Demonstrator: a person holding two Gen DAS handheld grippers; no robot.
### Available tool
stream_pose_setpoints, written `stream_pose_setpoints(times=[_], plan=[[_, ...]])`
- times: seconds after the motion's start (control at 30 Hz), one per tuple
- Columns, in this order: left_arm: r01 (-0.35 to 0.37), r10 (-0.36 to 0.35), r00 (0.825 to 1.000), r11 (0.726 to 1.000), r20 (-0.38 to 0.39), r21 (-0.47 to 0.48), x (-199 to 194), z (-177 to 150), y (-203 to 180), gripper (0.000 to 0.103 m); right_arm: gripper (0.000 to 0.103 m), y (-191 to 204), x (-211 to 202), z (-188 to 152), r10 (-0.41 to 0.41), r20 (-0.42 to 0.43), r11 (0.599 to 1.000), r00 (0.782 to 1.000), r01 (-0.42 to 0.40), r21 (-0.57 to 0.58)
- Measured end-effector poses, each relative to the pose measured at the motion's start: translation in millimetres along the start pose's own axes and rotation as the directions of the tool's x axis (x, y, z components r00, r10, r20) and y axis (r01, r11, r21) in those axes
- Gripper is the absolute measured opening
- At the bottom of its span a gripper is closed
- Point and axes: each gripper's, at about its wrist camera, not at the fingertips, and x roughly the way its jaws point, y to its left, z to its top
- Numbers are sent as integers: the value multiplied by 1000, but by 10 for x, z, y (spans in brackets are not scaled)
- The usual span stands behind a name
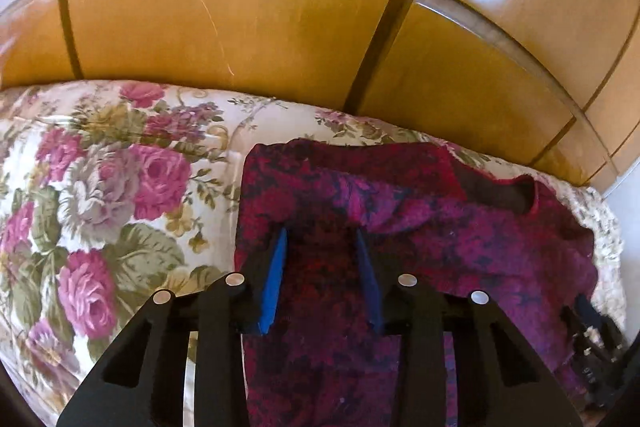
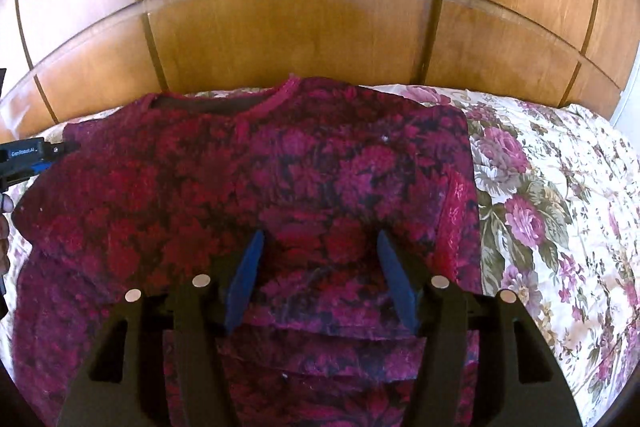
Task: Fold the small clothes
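Left wrist view: left gripper (image 1: 322, 233) at lower centre, jaws approx. a third apart, nothing clamped; tips over red-purple top (image 1: 460, 239), which fills centre-right of frame on floral bedspread (image 1: 100, 187). Wood headboard (image 1: 240, 27) across upper frame.

Right wrist view: right gripper (image 2: 320, 233) at lower centre, jaws approx. half apart, empty, above top's (image 2: 200, 195) folded lower part. Neckline twd. top centre.

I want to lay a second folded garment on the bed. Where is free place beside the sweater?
Free: the floral bedspread right of the sweater, up to the wooden headboard; also the bedspread on the sweater's other side in the left wrist view. Crowded: the sweater's middle, where both hand-held grippers, left and right, hover with jaws apart.
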Motion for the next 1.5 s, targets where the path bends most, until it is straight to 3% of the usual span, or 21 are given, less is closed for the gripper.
stream_pose_setpoints(times=[0.1,0.23,0.37,0.43,0.47,0.5,0.6,0.93,1.2,1.5], plan=[[-53,52,998,998,42,37,-32,-95,-53,35,60,39,34,-27,-16,13,1000,1000,16,-10],[-108,107,993,994,47,9,-177,-20,-110,37,60,41,30,-8,-18,15,1000,1000,18,-9],[-156,153,981,988,121,14,-584,-121,-212,53,64,47,-9,7,-22,28,1000,999,22,-6],[-155,149,976,988,159,27,-816,-228,-240,56,86,59,-73,28,-44,36,999,998,45,-10],[-155,146,973,987,176,37,-932,-285,-254,63,92,61,-136,37,-53,40,999,998,53,-7],[-157,145,970,987,195,46,-1046,-354,-267,69,95,61,-194,36,-49,45,999,998,49,0],[-143,127,966,988,226,56,-1308,-540,-292,70,98,47,-371,-19,-27,54,999,998,26,24],[-127,110,974,989,197,76,-1653,-1155,-361,70,100,22,-698,-490,8,-44,1000,999,-7,29],[-129,115,979,989,170,72,-1742,-1452,-317,70,100,0,-774,-922,30,-130,999,991,-27,28],[-128,117,984,989,132,77,-1754,-1744,-252,70,101,-85,-982,-1241,45,-124,997,991,-37,66]])
